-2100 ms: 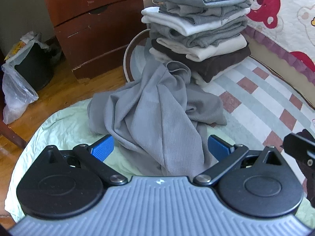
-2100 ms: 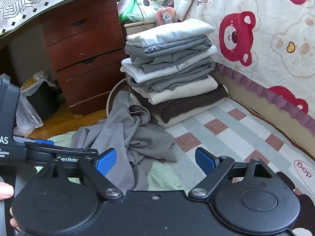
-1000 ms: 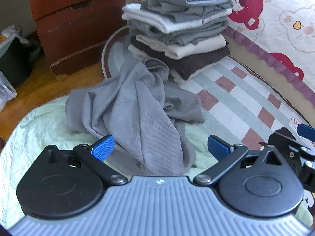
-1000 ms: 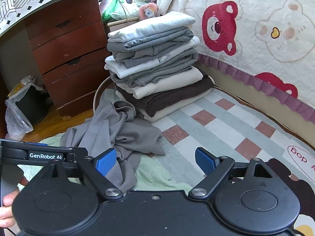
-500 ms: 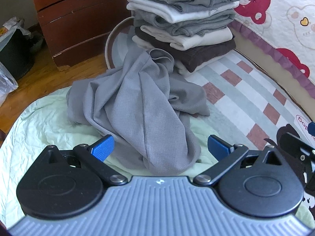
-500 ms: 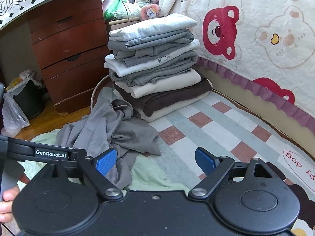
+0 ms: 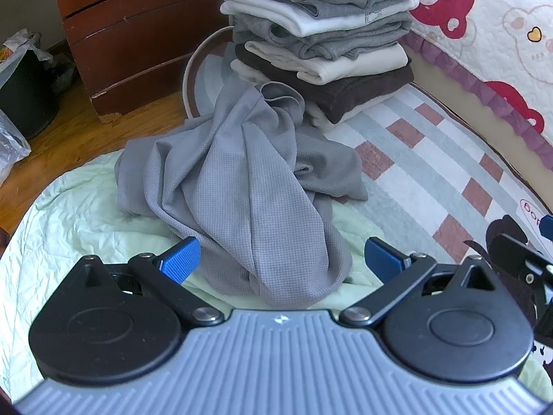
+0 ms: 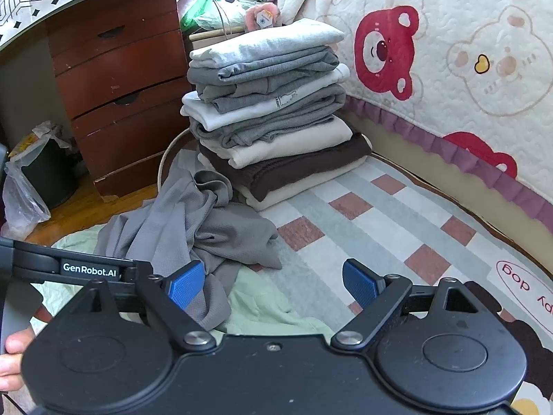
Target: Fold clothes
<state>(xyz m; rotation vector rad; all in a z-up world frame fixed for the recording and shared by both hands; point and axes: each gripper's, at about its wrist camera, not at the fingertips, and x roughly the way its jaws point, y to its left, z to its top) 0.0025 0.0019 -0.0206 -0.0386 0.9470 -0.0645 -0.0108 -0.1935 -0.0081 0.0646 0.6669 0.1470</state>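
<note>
A crumpled grey waffle-knit garment (image 7: 242, 186) lies in a heap on a pale green quilt (image 7: 69, 214), its near end between my left gripper's (image 7: 281, 259) open blue fingers. The same grey garment (image 8: 193, 228) shows left of centre in the right wrist view. My right gripper (image 8: 273, 285) is open and empty, to the right of the heap over the quilt's edge. Behind the garment stands a tall stack of folded clothes (image 7: 328, 41) in grey, white and brown; the stack of folded clothes (image 8: 273, 103) also shows in the right wrist view.
A checked mat (image 8: 380, 221) covers the floor to the right. A bear-print quilt (image 8: 449, 52) hangs along the right side. A wooden drawer unit (image 7: 138, 34) and a bagged bin (image 7: 24, 83) stand at the back left. A hand (image 8: 10, 356) holds the left gripper's handle.
Both grippers have swung slightly right and drawn a little closer to the heap. The garment and the stack have not moved. Both jaws stayed open.
</note>
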